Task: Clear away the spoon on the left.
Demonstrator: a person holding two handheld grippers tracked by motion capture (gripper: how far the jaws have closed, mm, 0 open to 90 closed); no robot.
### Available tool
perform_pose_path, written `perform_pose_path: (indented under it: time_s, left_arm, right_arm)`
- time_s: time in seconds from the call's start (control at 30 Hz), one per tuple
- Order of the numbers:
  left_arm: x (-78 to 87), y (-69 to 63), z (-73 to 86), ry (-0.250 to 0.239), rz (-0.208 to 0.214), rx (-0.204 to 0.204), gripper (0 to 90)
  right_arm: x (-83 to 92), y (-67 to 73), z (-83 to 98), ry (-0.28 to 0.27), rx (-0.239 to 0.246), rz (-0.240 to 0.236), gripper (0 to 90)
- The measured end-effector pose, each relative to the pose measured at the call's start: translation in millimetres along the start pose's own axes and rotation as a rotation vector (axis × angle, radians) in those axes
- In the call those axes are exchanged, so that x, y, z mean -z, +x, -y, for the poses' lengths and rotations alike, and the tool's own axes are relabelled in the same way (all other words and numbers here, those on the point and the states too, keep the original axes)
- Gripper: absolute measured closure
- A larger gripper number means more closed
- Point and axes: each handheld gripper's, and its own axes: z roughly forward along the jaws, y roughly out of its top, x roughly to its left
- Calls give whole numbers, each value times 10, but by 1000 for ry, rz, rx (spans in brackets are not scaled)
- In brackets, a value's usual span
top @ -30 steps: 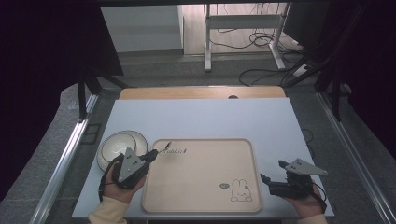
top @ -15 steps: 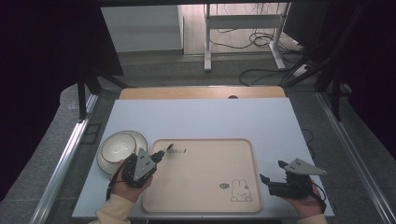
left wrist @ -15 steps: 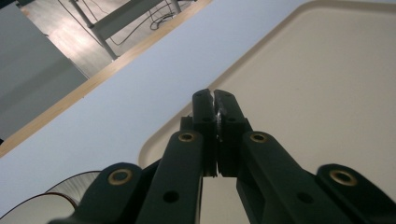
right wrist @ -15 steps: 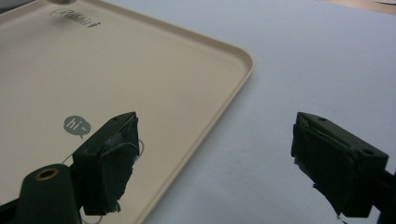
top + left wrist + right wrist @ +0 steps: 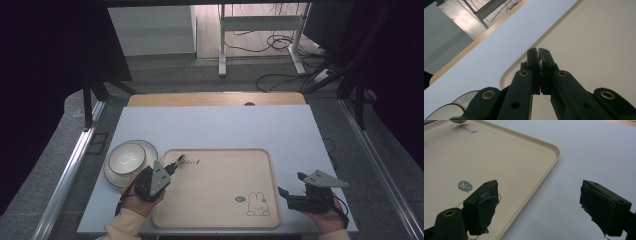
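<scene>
Left claw (image 5: 539,56) pressed closed over tray (image 5: 599,50), right claw (image 5: 539,207) agape, bowl (image 5: 127,159) seen overhead

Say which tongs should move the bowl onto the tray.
Left. The left tongs, though shut, hover beside the bowl at the tray's left edge; the open right tongs sit across the tray.

Looks like a lab / data-collection room, not a home. White table (image 5: 215,125) with a wood strip along the far edge, sitting in a dark metal frame (image 5: 90,100). Grey carpet floor (image 5: 50,150), loose cables (image 5: 280,80) trailing far right, legs of a white stand (image 5: 260,30) beyond the table. Dark panels left and right. The beige tray (image 5: 220,220) and bowl (image 5: 127,159) look like staged props.
</scene>
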Motion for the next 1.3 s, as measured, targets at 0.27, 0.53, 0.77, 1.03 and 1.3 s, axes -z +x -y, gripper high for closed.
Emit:
perform_pose_path:
  time_s: [0.27, 0.53, 0.77, 1.03, 1.3]
  left_arm:
    - [-29, -89, 7, 26, -12, -74, 890]
    - [-19, -250, 13, 57, -16, -177, 865]
    - [-38, -434, 6, 99, 5, -262, 840]
    - [-101, -498, 51, 145, 45, -310, 812]
    - [-164, -559, 73, 213, 105, -335, 760]
  right_arm:
    - [-1, 4, 1, 4, 3, -4, 156]
    - [0, 1, 5, 8, 10, 1, 157]
    - [-3, 10, 7, 13, 18, 1, 157]
    - [-7, 15, 9, 13, 26, 0, 156]
    - [-9, 22, 10, 12, 31, -3, 156]
